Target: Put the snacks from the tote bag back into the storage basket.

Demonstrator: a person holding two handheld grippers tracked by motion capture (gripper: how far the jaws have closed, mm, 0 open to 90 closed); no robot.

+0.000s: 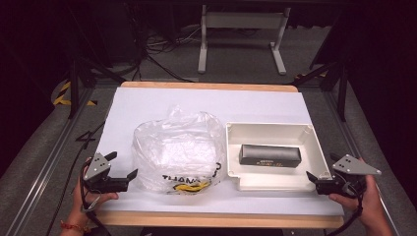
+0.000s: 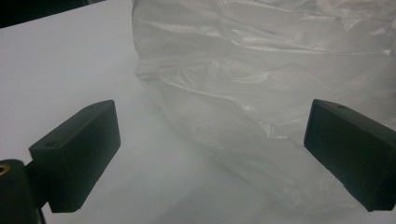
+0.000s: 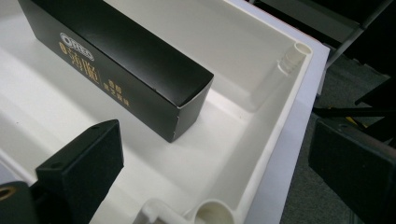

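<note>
My right gripper [image 1: 314,178] at tray's [image 1: 314,142] 4 o'clock corner, jaws wide, nothing between. Black box [image 1: 270,155] lies flat in tray, apart from jaws. My left gripper [image 1: 124,167] at 9 o'clock of plastic bag [image 1: 177,147], jaws wide, bag edge just beside one pad [image 2: 350,154].

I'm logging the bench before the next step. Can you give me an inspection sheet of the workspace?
Surface: white sheet on a wooden table.
Job's things: black box lying in the white tray; crumpled clear plastic bag left of the tray.
Clutter: nothing seen.
Grippers: left gripper open beside the bag; right gripper open at the tray's near right corner.
Cables: cables on the floor beyond the table.
Surroundings: dark room, white frame legs behind.
</note>
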